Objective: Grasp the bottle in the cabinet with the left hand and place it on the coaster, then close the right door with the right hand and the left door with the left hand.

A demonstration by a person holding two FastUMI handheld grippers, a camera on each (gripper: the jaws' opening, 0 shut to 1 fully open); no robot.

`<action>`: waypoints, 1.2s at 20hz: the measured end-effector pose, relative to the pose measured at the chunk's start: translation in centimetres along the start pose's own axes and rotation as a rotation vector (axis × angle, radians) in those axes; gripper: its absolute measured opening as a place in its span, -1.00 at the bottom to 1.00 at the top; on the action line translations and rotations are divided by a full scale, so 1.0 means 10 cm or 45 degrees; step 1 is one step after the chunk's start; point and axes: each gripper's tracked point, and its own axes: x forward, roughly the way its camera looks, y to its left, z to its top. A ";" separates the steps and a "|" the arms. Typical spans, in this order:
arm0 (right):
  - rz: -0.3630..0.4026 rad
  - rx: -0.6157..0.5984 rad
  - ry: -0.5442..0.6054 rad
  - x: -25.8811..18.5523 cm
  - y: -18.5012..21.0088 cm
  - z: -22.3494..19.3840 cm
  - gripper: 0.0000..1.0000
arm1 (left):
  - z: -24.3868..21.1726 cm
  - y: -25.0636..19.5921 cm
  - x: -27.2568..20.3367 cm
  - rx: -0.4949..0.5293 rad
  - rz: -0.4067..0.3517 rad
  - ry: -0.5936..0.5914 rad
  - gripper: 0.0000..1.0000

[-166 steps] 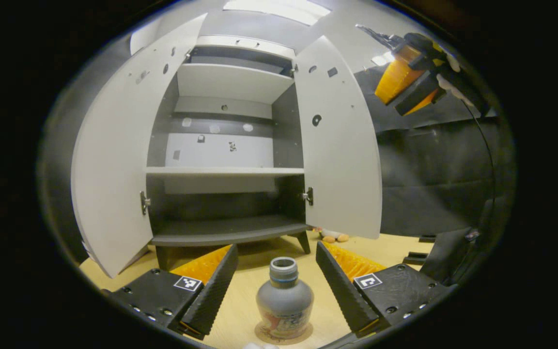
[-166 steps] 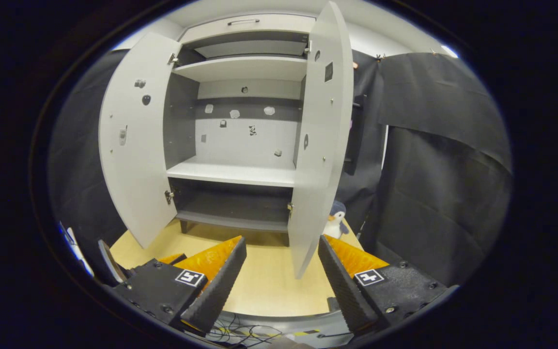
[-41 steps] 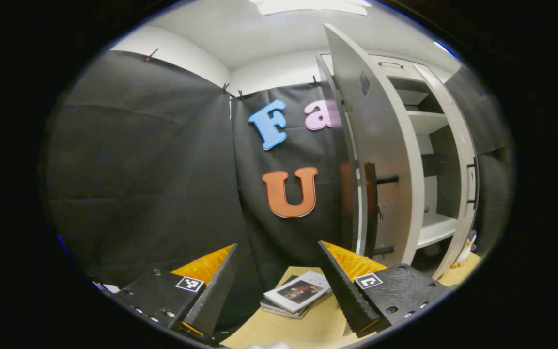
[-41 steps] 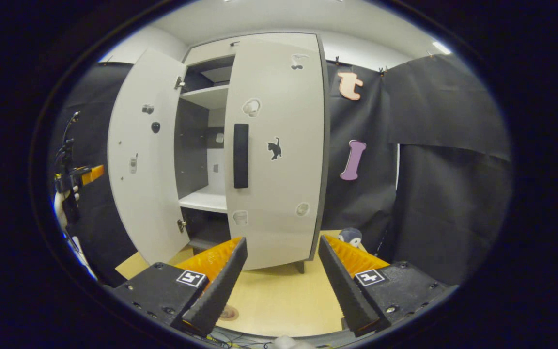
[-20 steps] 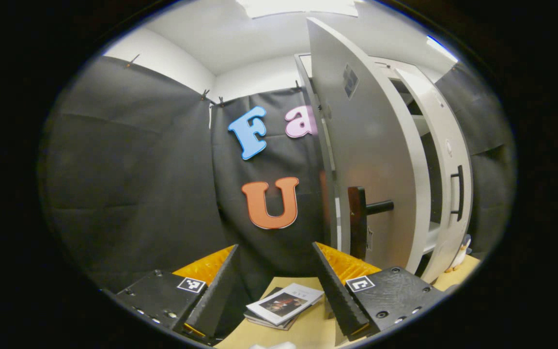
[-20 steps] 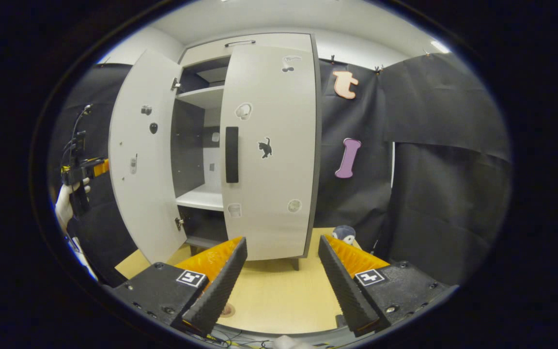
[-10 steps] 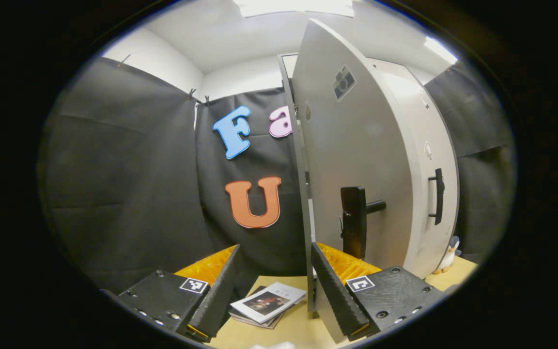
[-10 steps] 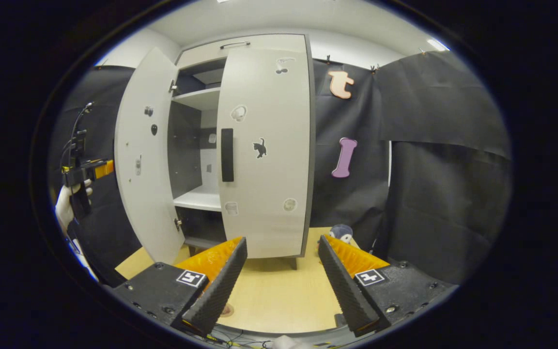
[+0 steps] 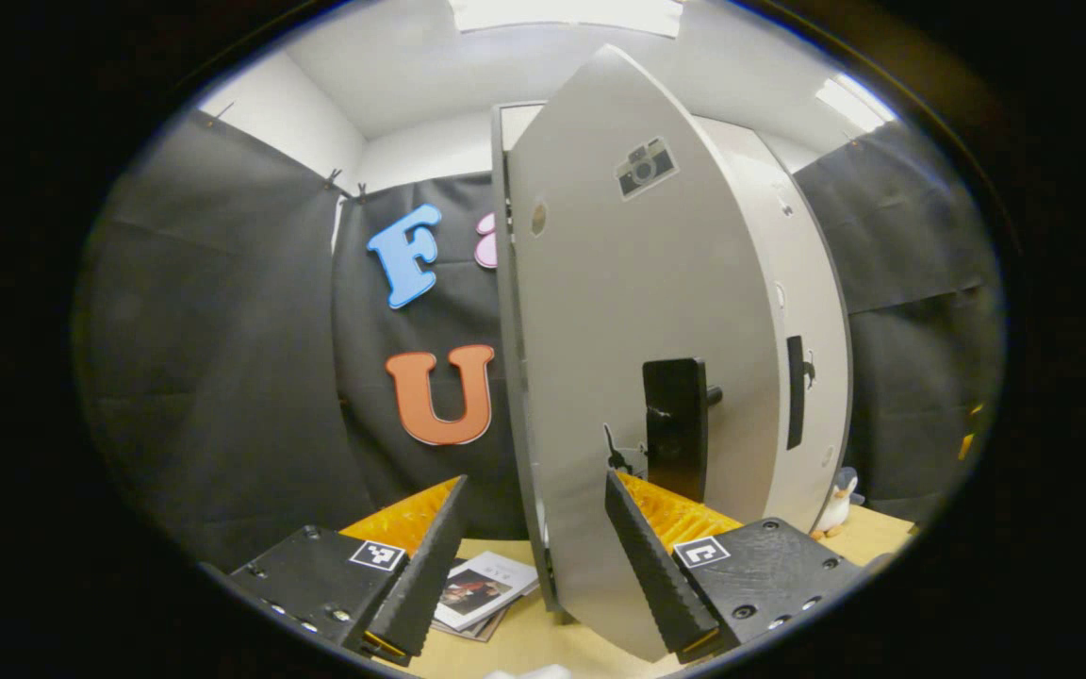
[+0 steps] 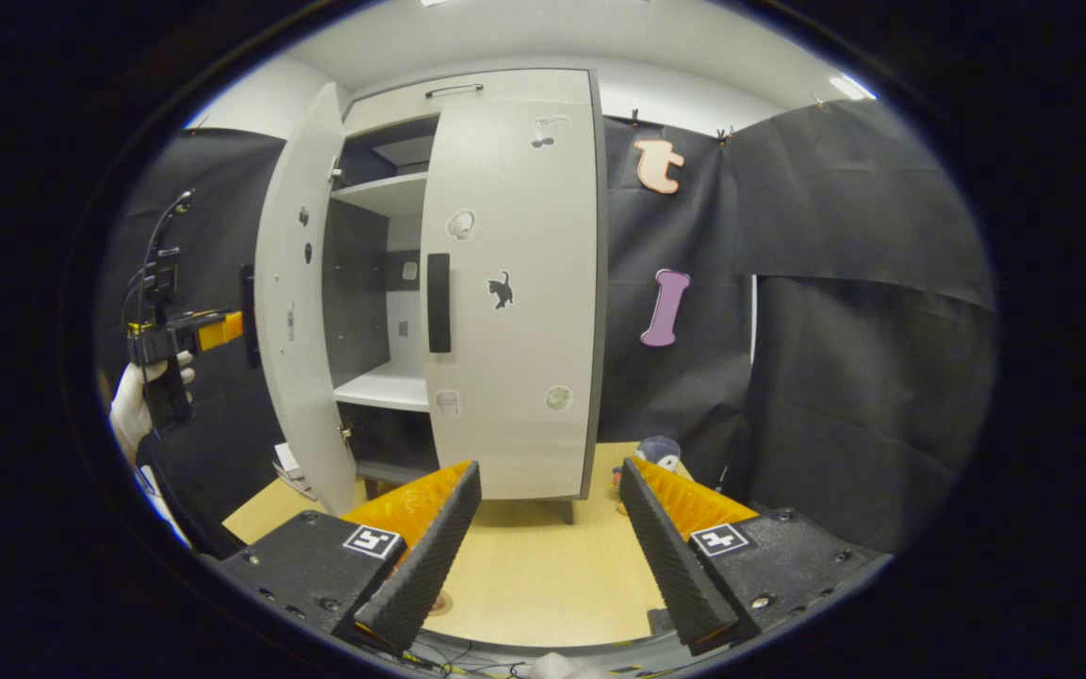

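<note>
We judge the last step is in hand: closing the left door (image 9: 637, 358).

Right door (image 10: 510, 292) sits flush with the cabinet (image 10: 383, 255) front in the right gripper view, handle facing us. We take that step as done.

Left door stands part open. In the right gripper view we see it nearly edge-on, with shelves visible in the gap between the two doors.

Left gripper (image 9: 534, 556): fingers spread wide, gripping nothing. In its own view the door's lower free edge sits between the fingers, and the right-hand finger (image 9: 651, 566) lies against or just beside the outer face, below the door handle (image 9: 675, 424). Contact we cannot confirm. In the right gripper view a gloved hand (image 10: 142, 401) carries it, just beside the door's outer face.

Right gripper (image 10: 543, 547): fingers wide, empty, hanging over the tabletop (image 10: 543, 585), well apart from the cabinet.

Bottle: we cannot locate it. A small round disc (image 10: 442, 600) shows on the tabletop beside the right gripper's left-hand finger, possibly the coaster; too small to tell.

Next move, our judgement: push the outer face inward along the hinge arc until it meets the right door, taking care the finger does not slip off the edge.
</note>
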 end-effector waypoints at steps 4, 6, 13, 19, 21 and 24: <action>-0.010 0.010 -0.008 0.00 -0.04 0.02 0.94 | 0.00 -0.27 0.04 0.015 -0.065 0.015 0.86; -0.018 0.018 -0.016 -0.02 -0.05 0.03 0.94 | 0.00 -0.30 0.00 0.019 -0.056 0.015 0.94; -0.016 0.014 -0.018 0.02 0.00 0.03 0.95 | 0.07 -0.47 -0.35 -0.035 -0.094 0.018 0.94; 0.000 0.025 -0.049 0.06 0.13 0.11 0.94 | -0.10 -0.40 -0.77 -0.070 -0.033 0.069 0.94; 0.001 0.019 -0.056 0.07 0.17 0.11 0.95 | -0.23 -0.37 -0.90 -0.087 -0.011 0.107 0.94; -0.002 0.016 -0.072 0.09 0.22 0.13 0.94 | -0.37 -0.29 -1.06 -0.100 0.027 0.147 0.94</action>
